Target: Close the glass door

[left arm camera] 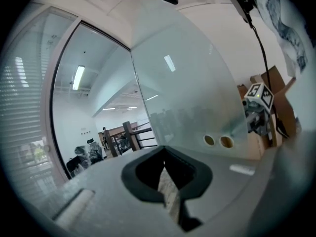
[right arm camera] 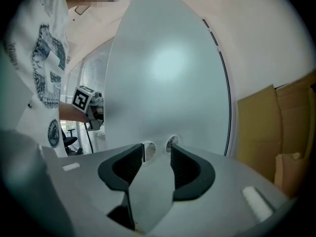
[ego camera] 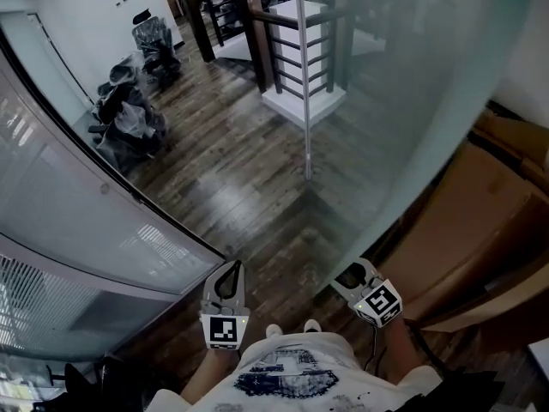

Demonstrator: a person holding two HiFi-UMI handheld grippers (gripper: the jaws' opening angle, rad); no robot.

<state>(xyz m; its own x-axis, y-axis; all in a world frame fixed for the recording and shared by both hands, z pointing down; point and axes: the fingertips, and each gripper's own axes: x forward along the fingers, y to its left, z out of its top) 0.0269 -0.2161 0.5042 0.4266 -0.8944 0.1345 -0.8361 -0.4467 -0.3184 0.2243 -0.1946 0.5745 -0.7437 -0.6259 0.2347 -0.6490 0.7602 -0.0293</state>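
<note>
The frosted glass door point(ego camera: 412, 101) stands ajar across the right half of the head view, its free edge pointing toward me. My right gripper point(ego camera: 352, 273) is at that edge, low down. In the right gripper view its jaws stand open point(right arm camera: 157, 152), with the pane point(right arm camera: 168, 83) and its two round holes point(right arm camera: 171, 143) right in front of the gap; contact is not visible. My left gripper point(ego camera: 225, 275) hangs left of the door, shut and empty point(left arm camera: 164, 152), facing the pane point(left arm camera: 187, 98). The right gripper's marker cube point(left arm camera: 257, 100) shows past the door's edge.
Flat brown cardboard boxes point(ego camera: 480, 221) lean behind the door at the right. A curved glass wall with blinds point(ego camera: 77, 221) runs along the left. Beyond the doorway lie dark wood floor, a stair railing point(ego camera: 292, 50) and wrapped office chairs point(ego camera: 129, 110).
</note>
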